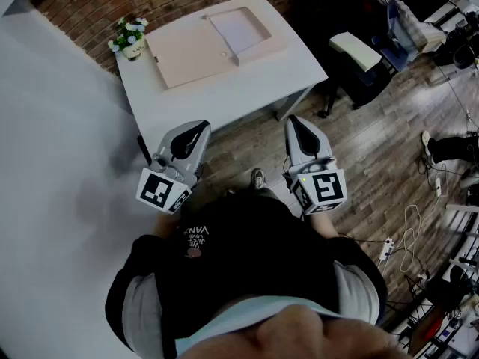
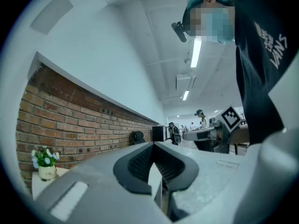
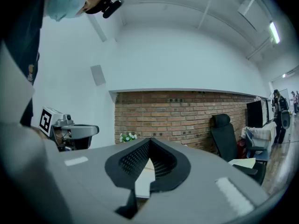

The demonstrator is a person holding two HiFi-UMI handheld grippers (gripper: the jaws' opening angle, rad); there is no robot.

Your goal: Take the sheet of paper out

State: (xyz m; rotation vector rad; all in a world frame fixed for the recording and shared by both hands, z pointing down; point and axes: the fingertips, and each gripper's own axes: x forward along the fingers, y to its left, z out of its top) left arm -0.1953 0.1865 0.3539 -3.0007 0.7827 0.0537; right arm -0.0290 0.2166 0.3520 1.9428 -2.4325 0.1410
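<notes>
The sheet of paper (image 1: 236,30) lies flat in the right-hand tray of the open beige box (image 1: 187,57) on the white table (image 1: 224,99), its long axis unclear, with potted flowers (image 1: 129,39) left of the box, while the left gripper (image 1: 197,128) and right gripper (image 1: 295,120), both closed and empty, are held level at the table's near edge.

Floored in dark wood planks (image 1: 367,155). Walled in red brick (image 1: 142,2) at the back, plain white wall (image 1: 52,111) on the left. Furnished with a white table (image 1: 224,96) and a black office chair (image 3: 223,133) beside it. Lit by ceiling strip lights (image 2: 195,52).
</notes>
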